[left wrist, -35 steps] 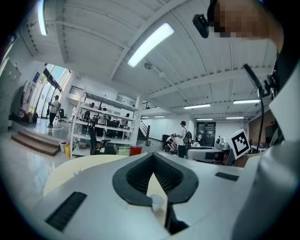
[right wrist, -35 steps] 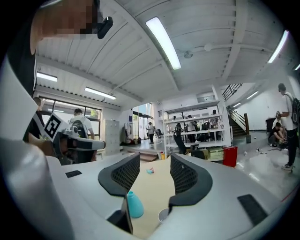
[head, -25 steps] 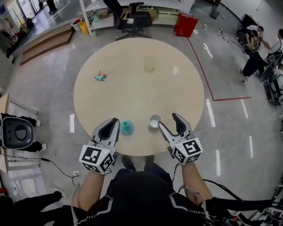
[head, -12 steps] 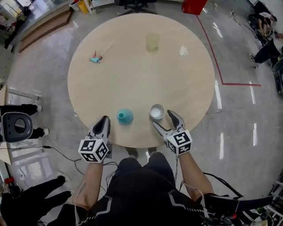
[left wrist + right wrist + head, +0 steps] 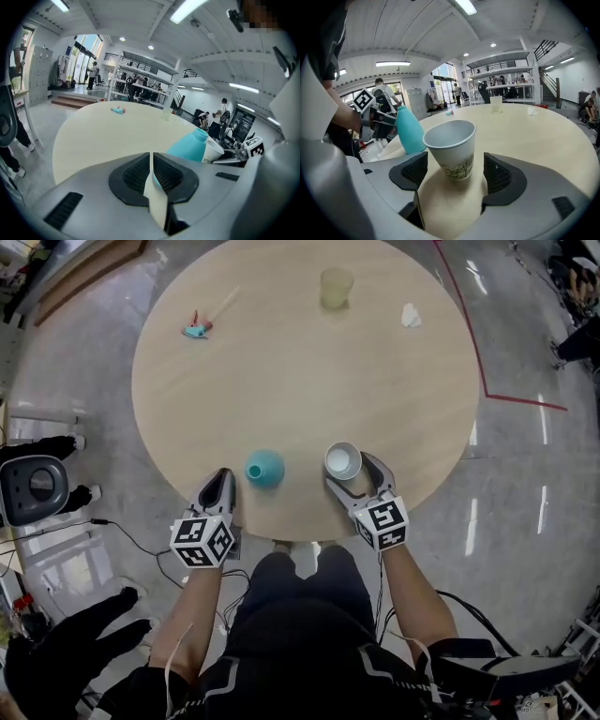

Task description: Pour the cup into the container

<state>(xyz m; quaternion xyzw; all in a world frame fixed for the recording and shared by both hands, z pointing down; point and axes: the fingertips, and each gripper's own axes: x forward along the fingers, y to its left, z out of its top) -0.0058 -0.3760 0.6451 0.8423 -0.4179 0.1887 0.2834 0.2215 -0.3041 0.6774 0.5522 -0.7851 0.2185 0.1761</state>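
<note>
My right tongs [image 5: 349, 469] are open, the jaws having just been opening. The paper cup [image 5: 452, 147] stands upright between them, and neither pad touches its wall. My left tongs [image 5: 218, 486] are closed on nothing; only a thin sliver of bench [image 5: 300, 381] shows between the jaws. They sit at the near edge, just beside the teal container [image 5: 265, 468] but apart from it. The cup is white and tapered with a rolled rim, and carries a green leaf print low on its side. It stands near the bench's near edge, to the right of the teal container, which has a broad base and a narrow neck. The cup's inside reads as plain pale grey; its bottom is out of sight, so I cannot tell what it holds. In the left gripper view the container covers part of the cup. The head view cuts off the far rim of the bench. Across the bench stand a yellowish tumbler [image 5: 336, 287], a white scrap [image 5: 410, 315] and a small teal-and-pink item [image 5: 195, 329], too small to identify. No lettering is legible on the cup or the container.
</note>
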